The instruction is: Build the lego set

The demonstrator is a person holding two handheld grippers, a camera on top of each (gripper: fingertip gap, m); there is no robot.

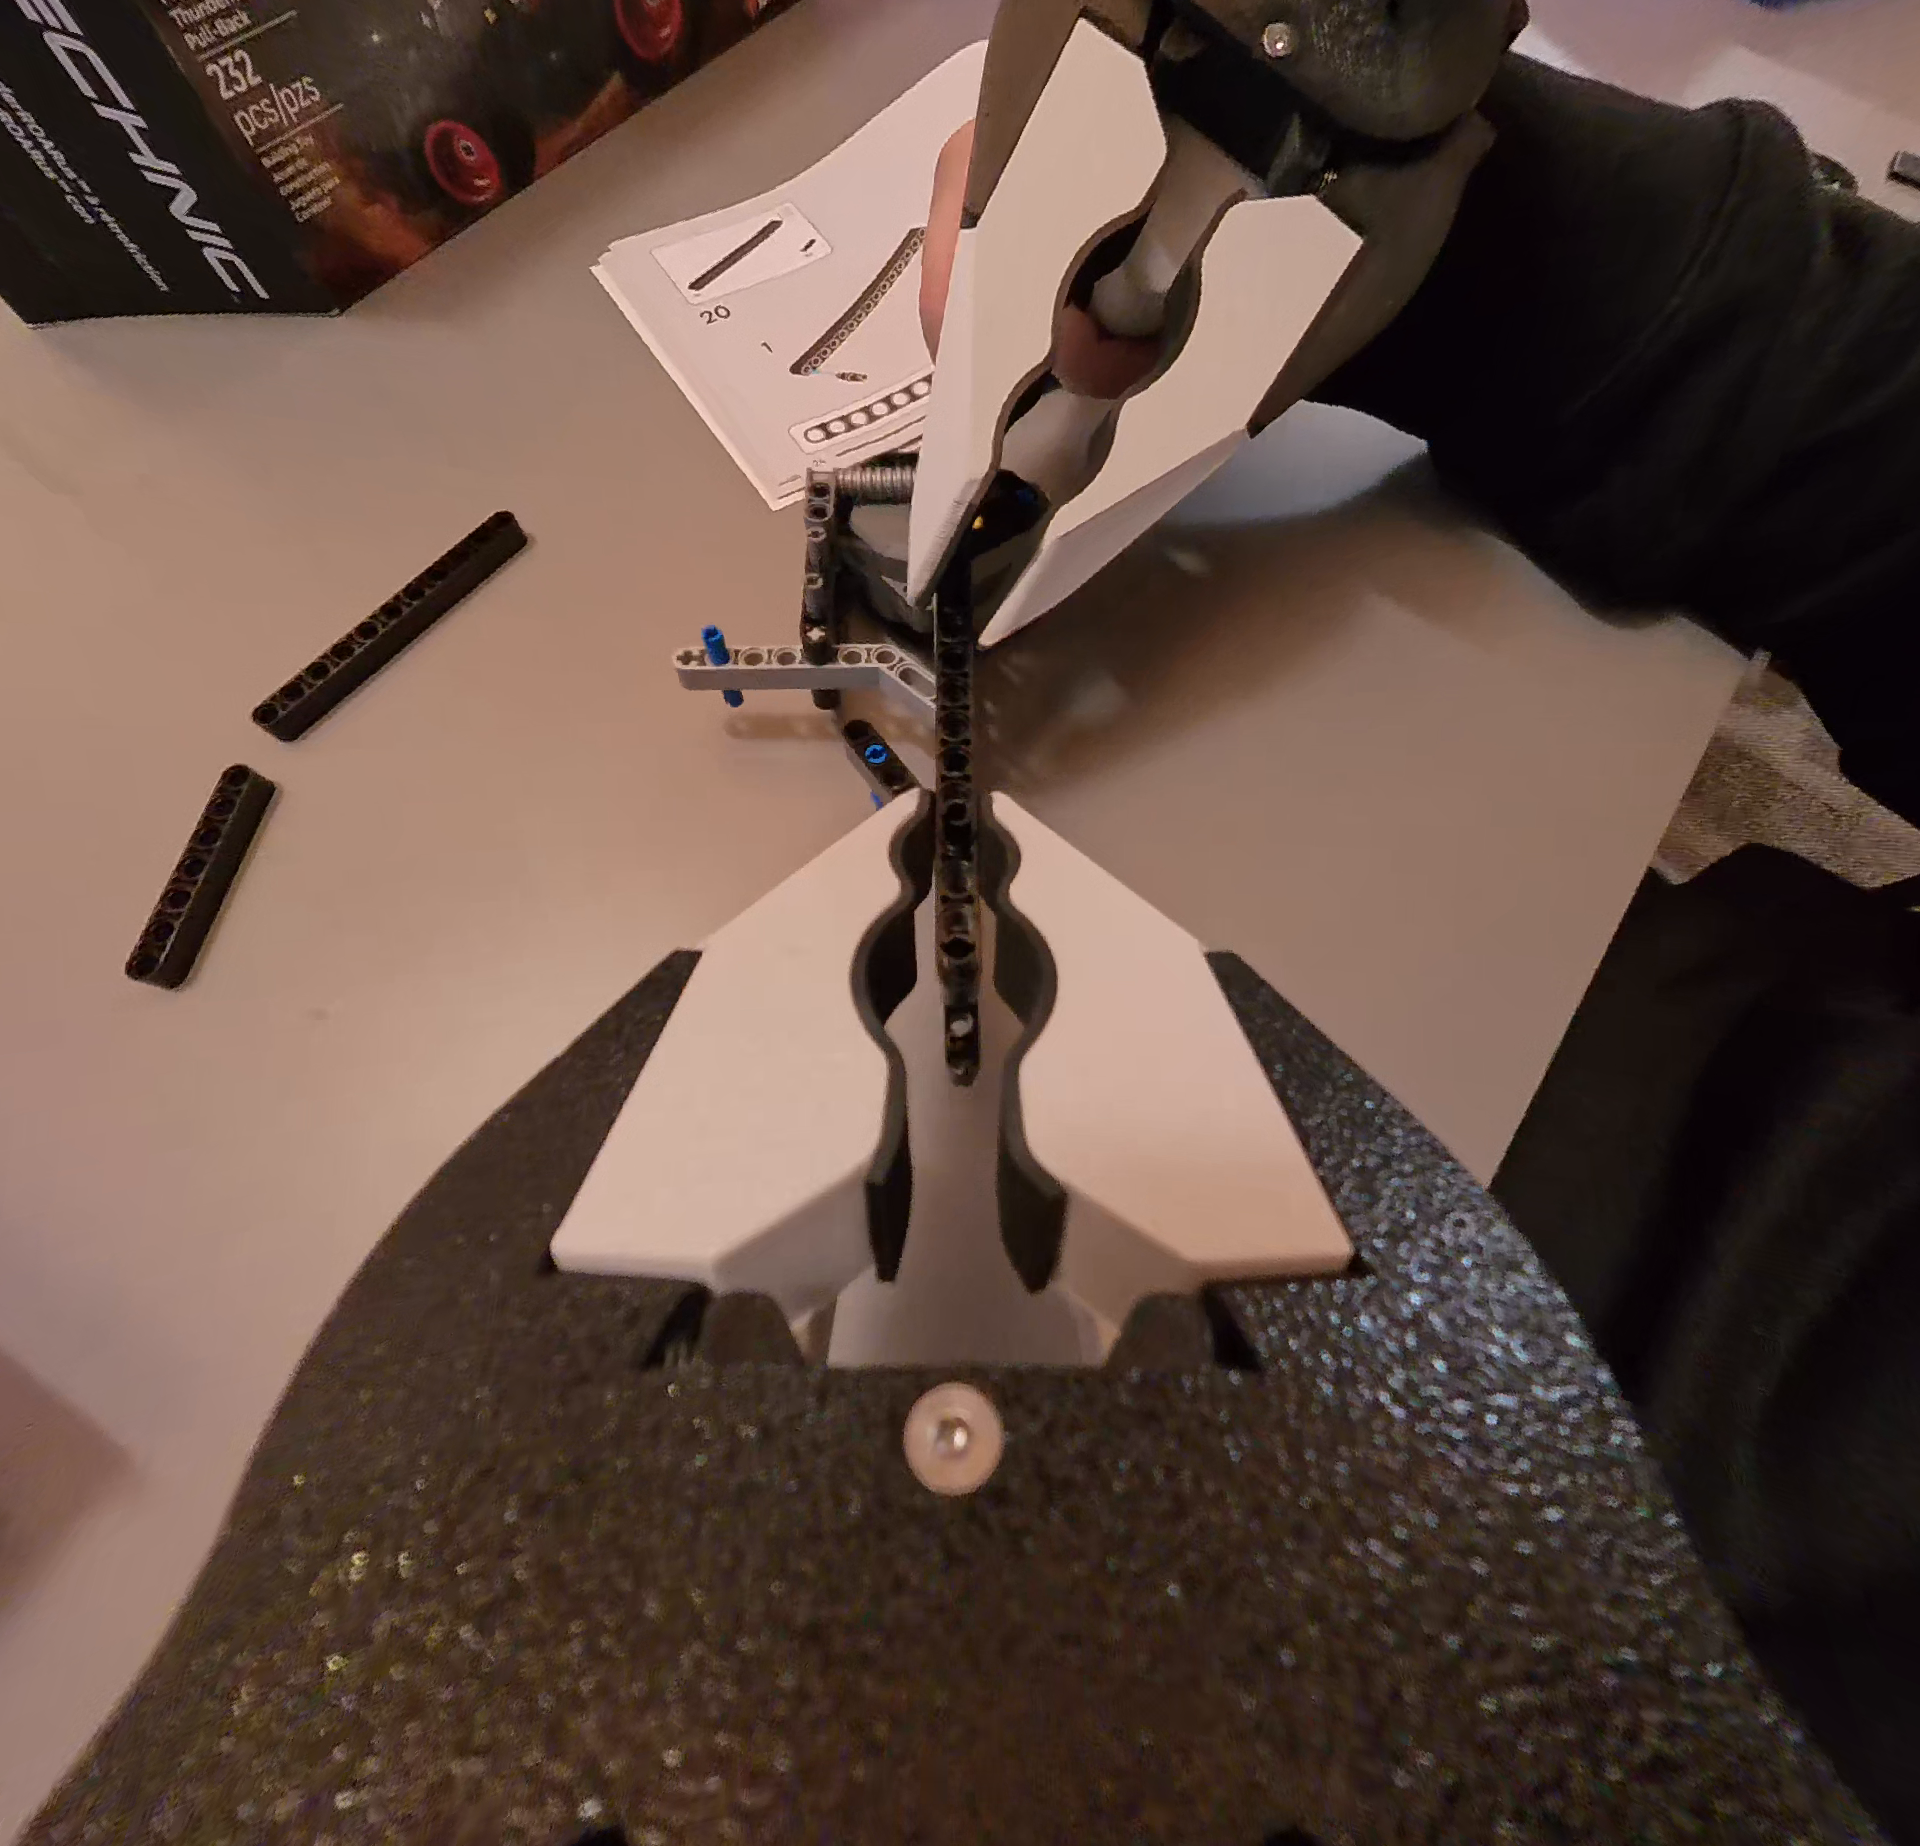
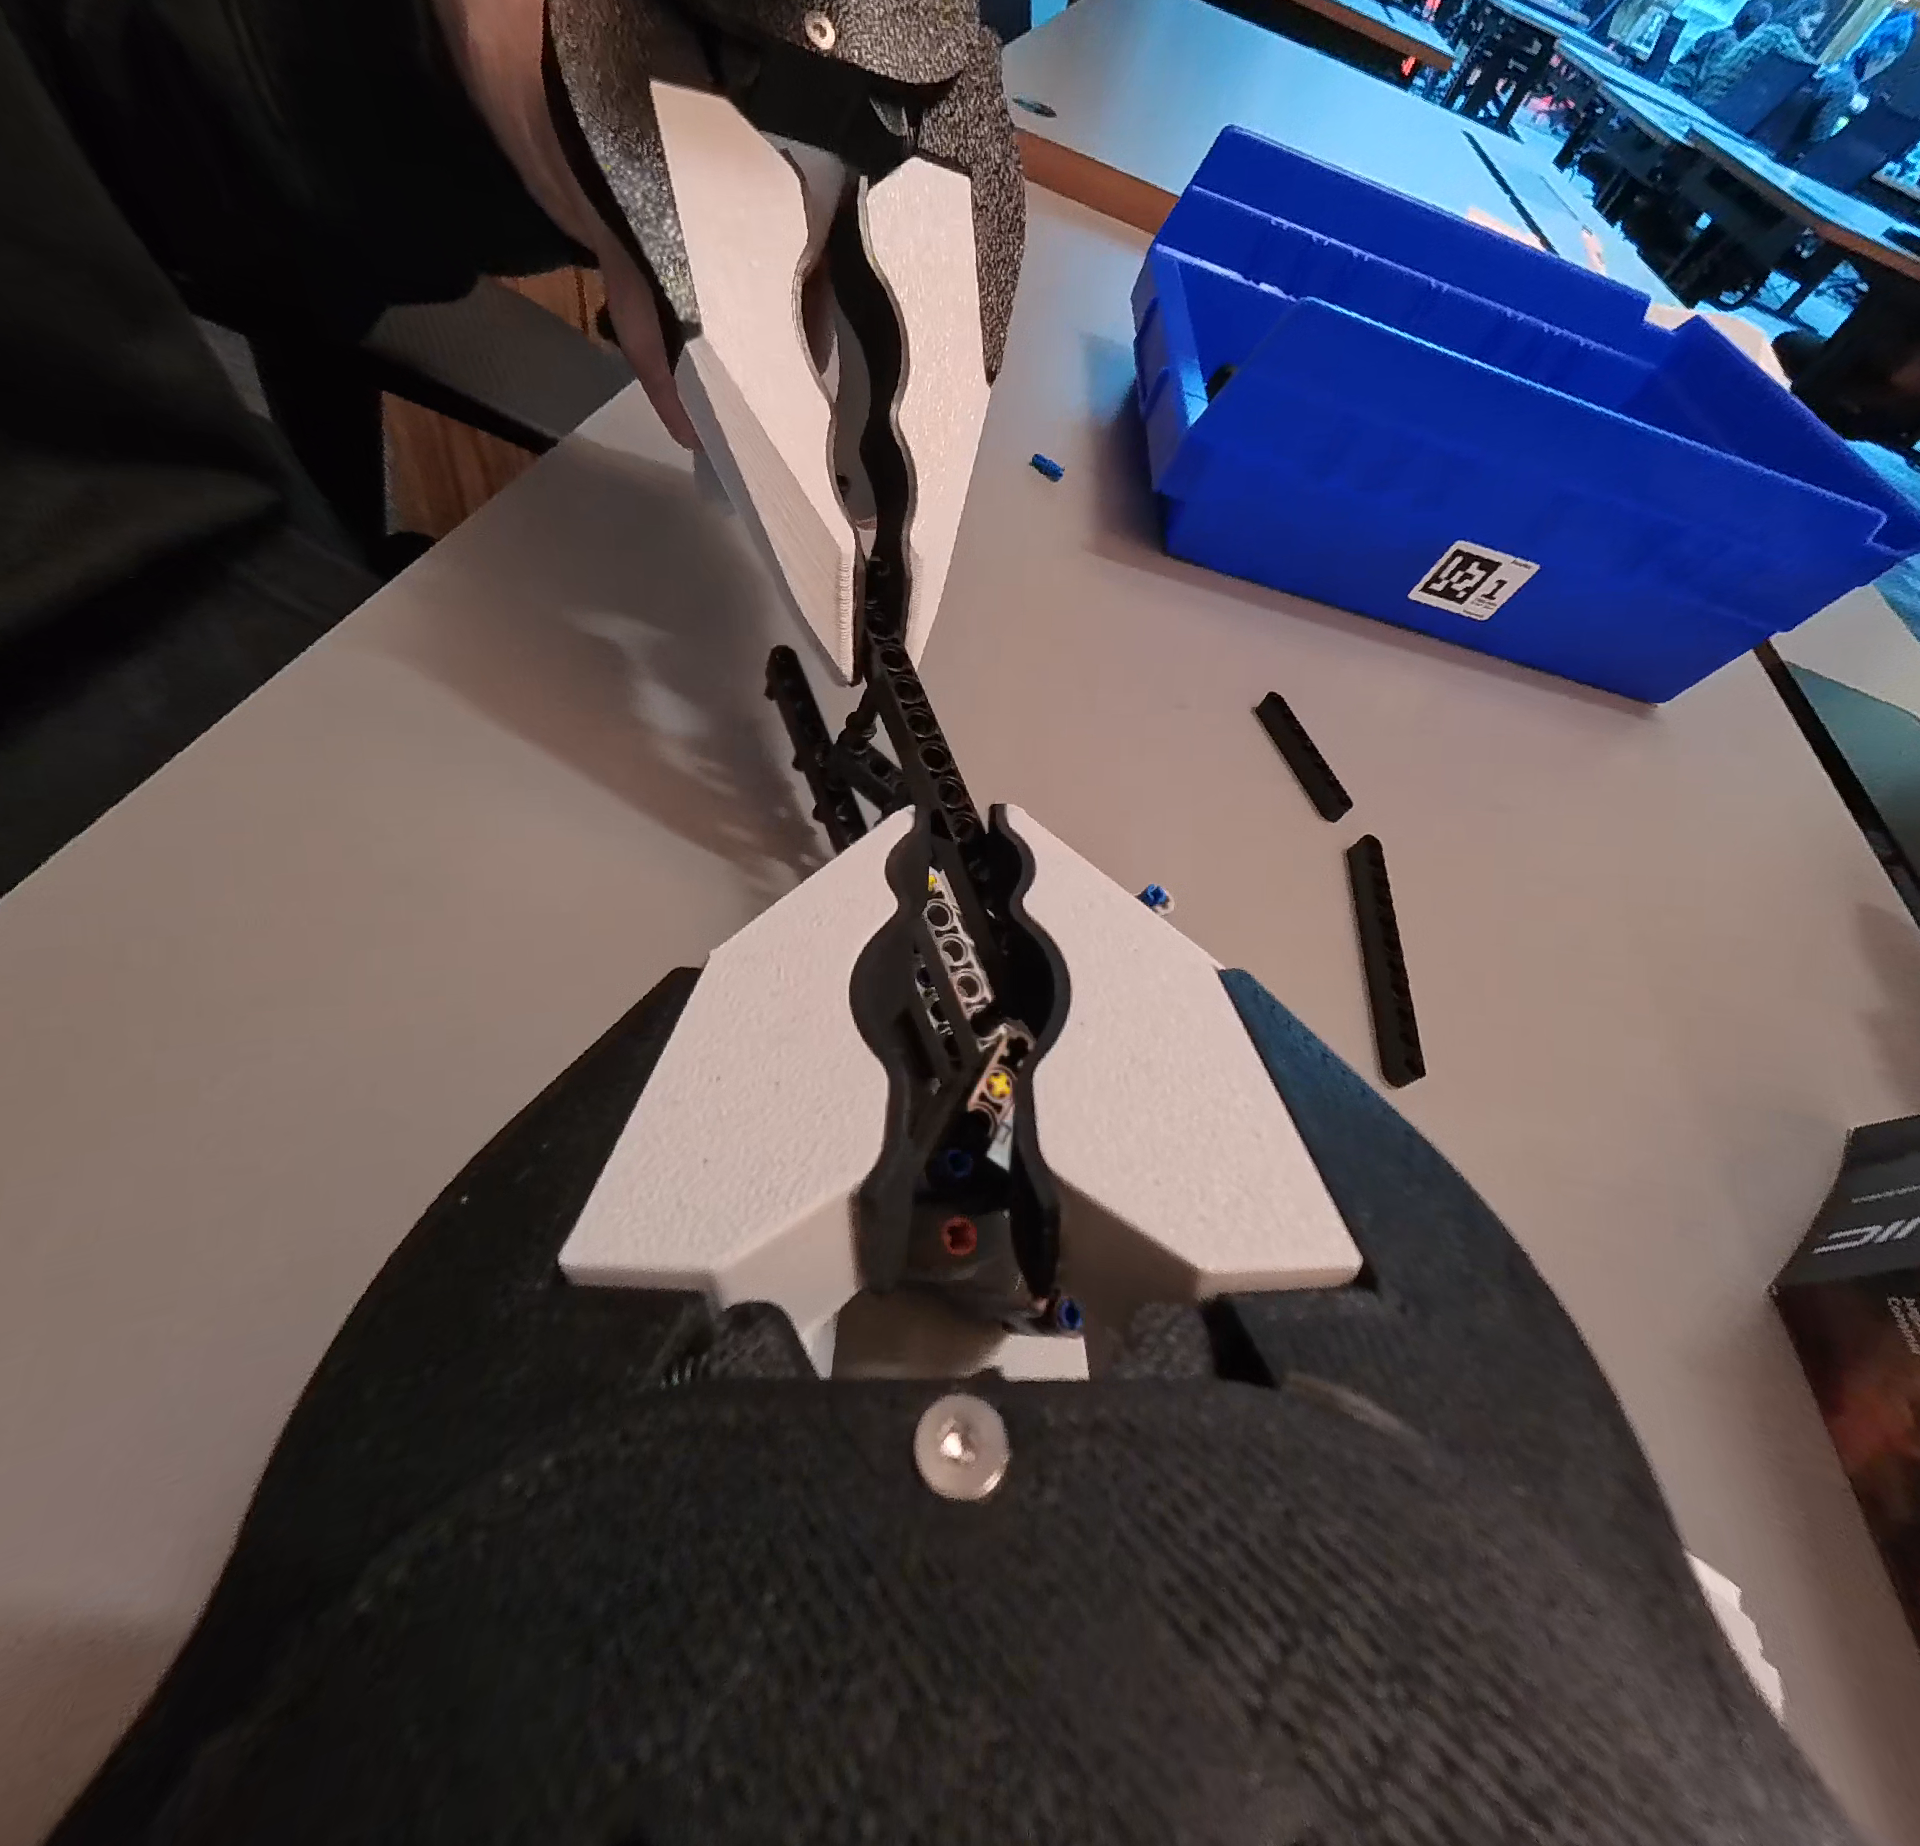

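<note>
My left gripper (image 1: pixel 956 809) is shut on a long black holed beam (image 1: pixel 954 913) that runs forward between its fingers. The beam's far end meets a partly built assembly (image 1: pixel 821 653) of grey and black beams with blue pins and a spring. My right gripper (image 2: pixel 958 825) is shut on that assembly (image 2: pixel 961 955), holding it just above the table. In the left wrist view the right gripper (image 1: pixel 956 612) comes in from above. In the right wrist view the left gripper (image 2: pixel 883 643) holds the black beam (image 2: pixel 925 736) from the far side.
Two loose black beams (image 1: pixel 390 624) (image 1: pixel 200 877) lie on the grey table to the left. The set's box (image 1: pixel 364 82) and the open instruction booklet (image 1: pixel 790 321) are behind. A blue bin (image 2: pixel 1455 466) stands at the far right, with small blue pins (image 2: pixel 1047 466) (image 2: pixel 1151 897) nearby. My two grippers' fingertips are within a few centimetres of each other.
</note>
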